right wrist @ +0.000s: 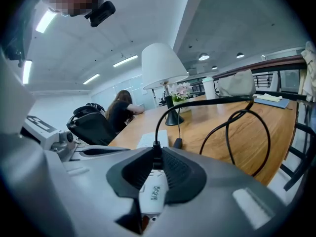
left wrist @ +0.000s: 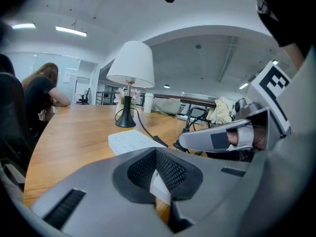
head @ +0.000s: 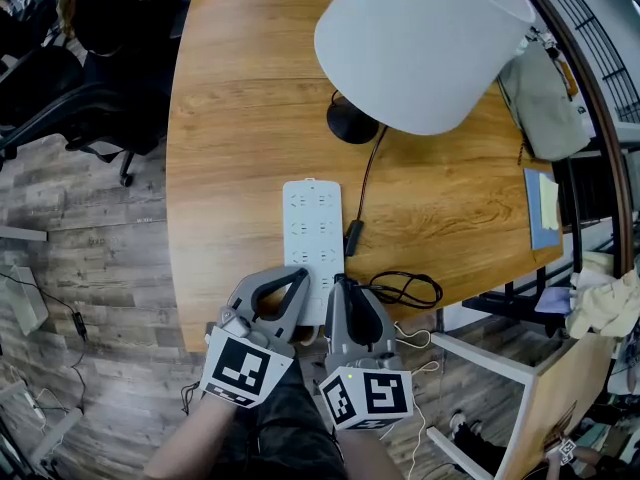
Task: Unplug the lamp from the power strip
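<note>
Closest in, at 6 o'clock in the head view, are the two grippers, side by side and almost touching; the left gripper (left wrist: pixel 157 176) has its jaws drawn in on the near end of the white power strip (head: pixel 312 226); the right gripper (right wrist: pixel 154 174) is pinched on a white plug (right wrist: pixel 152 192), with a black cord (head: pixel 405 290) leaving the plug's far end. Beneath them the wooden bench (head: pixel 240 108) fills the middle of the view, its curved edge running down the 9 o'clock side; the lamp (head: pixel 425 38) stands at 1 o'clock, its white shade tilted over a round black base (head: pixel 350 121); the power strip lies flat at the centre, its long side pointing from 12 to 6 o'clock; the cord runs from the base down the strip's 3 o'clock side, then coils loosely near the bench's near edge at 4 o'clock; whether the plug sits in a socket cannot be told.
</note>
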`<move>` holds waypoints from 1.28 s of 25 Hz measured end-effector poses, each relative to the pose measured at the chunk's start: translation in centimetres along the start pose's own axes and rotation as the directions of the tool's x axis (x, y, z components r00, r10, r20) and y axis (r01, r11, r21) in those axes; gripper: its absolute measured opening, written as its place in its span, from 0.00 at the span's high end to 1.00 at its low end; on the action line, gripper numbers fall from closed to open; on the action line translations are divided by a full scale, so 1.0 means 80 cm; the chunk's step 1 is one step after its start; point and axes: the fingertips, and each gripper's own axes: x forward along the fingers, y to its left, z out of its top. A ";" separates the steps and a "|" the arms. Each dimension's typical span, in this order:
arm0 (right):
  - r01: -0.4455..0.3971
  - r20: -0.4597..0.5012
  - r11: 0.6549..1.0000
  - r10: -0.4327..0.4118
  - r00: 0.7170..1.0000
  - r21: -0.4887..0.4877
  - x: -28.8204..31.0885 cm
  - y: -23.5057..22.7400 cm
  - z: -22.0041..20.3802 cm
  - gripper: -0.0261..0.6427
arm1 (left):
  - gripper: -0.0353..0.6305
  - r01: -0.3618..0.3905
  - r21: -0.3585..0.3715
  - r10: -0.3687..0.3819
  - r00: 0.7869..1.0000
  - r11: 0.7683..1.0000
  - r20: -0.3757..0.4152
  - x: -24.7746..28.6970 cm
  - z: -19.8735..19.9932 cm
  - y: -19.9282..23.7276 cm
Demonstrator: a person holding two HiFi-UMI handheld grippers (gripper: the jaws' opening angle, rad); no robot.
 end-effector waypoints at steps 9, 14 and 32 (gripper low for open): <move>0.046 -0.037 0.998 -0.045 0.998 0.033 -0.004 -0.026 0.001 0.86 | 0.95 -0.028 -0.007 0.029 0.997 1.000 0.074 -0.013 0.024 0.006; 0.070 -0.066 0.997 -0.068 0.996 0.035 -0.004 -0.039 -0.001 0.86 | 0.95 -0.026 -0.009 0.026 0.997 1.000 0.069 -0.011 0.022 0.001; 0.088 -0.044 0.995 -0.086 0.995 0.041 -0.008 -0.042 0.004 0.84 | 0.95 -0.029 -0.007 0.029 0.996 1.000 0.084 -0.017 0.027 -0.002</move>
